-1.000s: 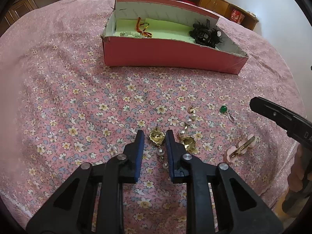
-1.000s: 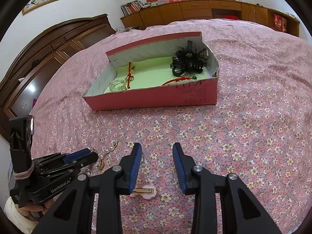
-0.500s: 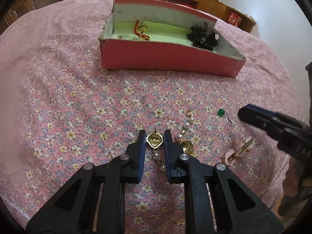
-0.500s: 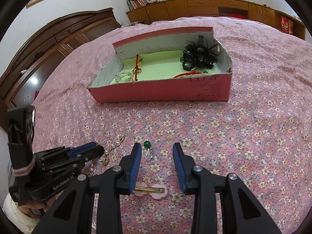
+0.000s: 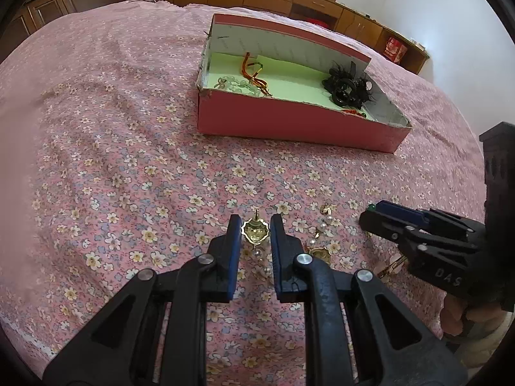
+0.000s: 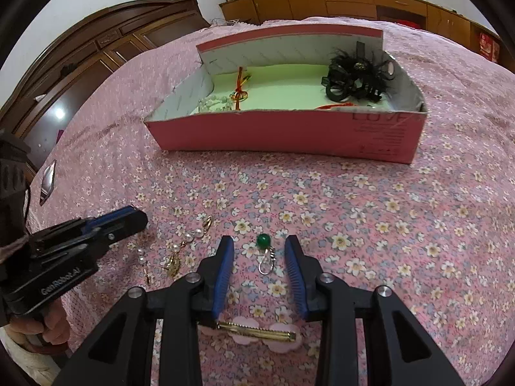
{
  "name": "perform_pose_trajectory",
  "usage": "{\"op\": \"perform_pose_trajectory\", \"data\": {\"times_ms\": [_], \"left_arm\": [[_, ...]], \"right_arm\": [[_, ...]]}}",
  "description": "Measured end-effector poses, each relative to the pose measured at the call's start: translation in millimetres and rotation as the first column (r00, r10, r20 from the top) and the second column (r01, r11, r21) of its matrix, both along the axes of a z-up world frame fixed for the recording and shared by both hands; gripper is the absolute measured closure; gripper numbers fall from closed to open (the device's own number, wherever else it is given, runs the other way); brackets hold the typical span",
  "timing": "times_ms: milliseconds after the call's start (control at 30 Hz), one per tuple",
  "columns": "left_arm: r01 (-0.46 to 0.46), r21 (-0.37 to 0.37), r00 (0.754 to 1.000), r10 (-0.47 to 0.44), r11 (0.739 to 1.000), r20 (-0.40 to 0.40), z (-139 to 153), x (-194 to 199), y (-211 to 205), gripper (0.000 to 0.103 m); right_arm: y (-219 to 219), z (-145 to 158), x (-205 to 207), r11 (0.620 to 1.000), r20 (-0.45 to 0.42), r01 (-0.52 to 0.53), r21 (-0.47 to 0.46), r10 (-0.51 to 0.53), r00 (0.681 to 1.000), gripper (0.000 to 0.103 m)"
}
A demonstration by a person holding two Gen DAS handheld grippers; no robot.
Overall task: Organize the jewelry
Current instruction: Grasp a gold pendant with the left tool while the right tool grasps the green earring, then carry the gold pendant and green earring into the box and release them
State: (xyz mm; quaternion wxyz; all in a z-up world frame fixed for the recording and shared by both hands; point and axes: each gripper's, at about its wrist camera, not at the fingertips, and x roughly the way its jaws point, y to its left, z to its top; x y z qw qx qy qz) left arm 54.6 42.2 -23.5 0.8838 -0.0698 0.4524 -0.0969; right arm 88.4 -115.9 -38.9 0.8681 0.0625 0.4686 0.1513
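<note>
My left gripper (image 5: 255, 226) is shut on a gold earring (image 5: 255, 231), and the earring's pearls hang below the pads. Its twin, a second gold pearl earring (image 5: 318, 248), lies on the flowered bedspread just to the right. In the right wrist view my right gripper (image 6: 259, 247) stands open low over the bed. A green bead earring (image 6: 264, 242) with a silver hook lies between its fingers, untouched. A pink flower hair clip (image 6: 254, 334) lies under that gripper's body. The pink box (image 5: 289, 125) with a green floor stands farther back.
Inside the box (image 6: 289, 128) lie a black feathered hair piece (image 6: 357, 74), red cords and pale beads. The two grippers are close together, the left gripper (image 6: 136, 220) just left of the right one. Wooden cabinets (image 6: 96, 51) line the room beyond the bed.
My left jaws have narrowed onto the gold earring. The right gripper has come forward and lower, so the green bead earring now lies between its fingers.
</note>
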Motion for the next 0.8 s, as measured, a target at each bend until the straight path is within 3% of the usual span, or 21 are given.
{"op": "perform_pose_trajectory", "data": {"times_ms": [100, 267, 600, 800], "left_arm": [[-0.001, 0.001, 1.0, 0.001, 1.0, 0.001, 1, 1, 0, 0.093], [-0.001, 0.003, 1.0, 0.001, 1.0, 0.004, 3, 0, -1, 0.093], [0.0, 0.011, 0.999, 0.0, 1.0, 0.037, 16, -4, -4, 0.093], [-0.002, 0.006, 0.997, 0.002, 1.0, 0.072, 27, -7, -4, 0.093]], "right_arm": [[3, -3, 3, 1.0, 0.001, -0.007, -0.01, 0.007, 1.0, 0.069], [2, -7, 4, 1.0, 0.012, -0.002, -0.028, 0.002, 1.0, 0.091], [-8, 1, -5, 1.0, 0.049, 0.01, 0.025, -0.011, 0.999, 0.092], [-11, 19, -15, 0.999, 0.12, 0.013, 0.044, -0.018, 0.993, 0.092]]}}
